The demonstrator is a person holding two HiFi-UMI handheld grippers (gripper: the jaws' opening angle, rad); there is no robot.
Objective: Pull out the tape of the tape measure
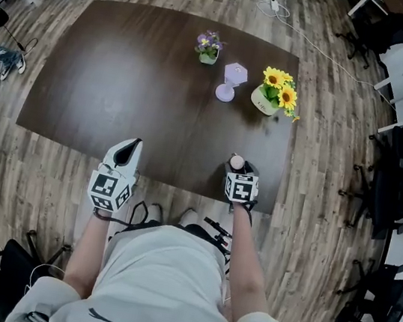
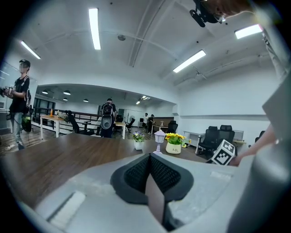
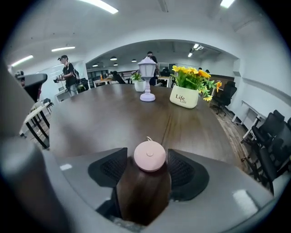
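tape measure (image 3: 149, 155): near edge of the bench (image 1: 124, 76), on my right side, flat face up, sitting between the fingers of my right gripper (image 1: 238, 171).
right fingers (image 3: 184, 175): wide, one either side of the disc. Pads close to its rim but not pressing, nothing held.
left gripper (image 2: 149, 168): fingers (image 2: 136, 175) closed pad to pad, empty, off the bench edge on my left, well apart from the tape measure.
shape: small round puck, pale pink, smooth face with a centre button.
material: looks like moulded plastic, glossy. I expect it to be slippery against a light pinch.
weight: judging by its size, light. It will skate on the bench if I tug the tape without bracing the case.
pull point: thin loop (image 3: 148, 138) on the far rim, probably the tape tab. Small target, so it needs a fingertip pinch.
grip plan: right fingers clamp the puck across its rim, firm but not crushing. Left fingers go to the loop and draw straight out.
tape: likely soft and spring-returned, so I expect it to snap back if released.
pads: dark, ribbed mesh texture, should bite the plastic well.
bench surface: dark brown wood grain, matte, flat.
clutter: sunflower pot (image 3: 184, 98), lilac lamp (image 3: 147, 73), small purple flower pot (image 1: 208, 46), all at the far side, well clear.
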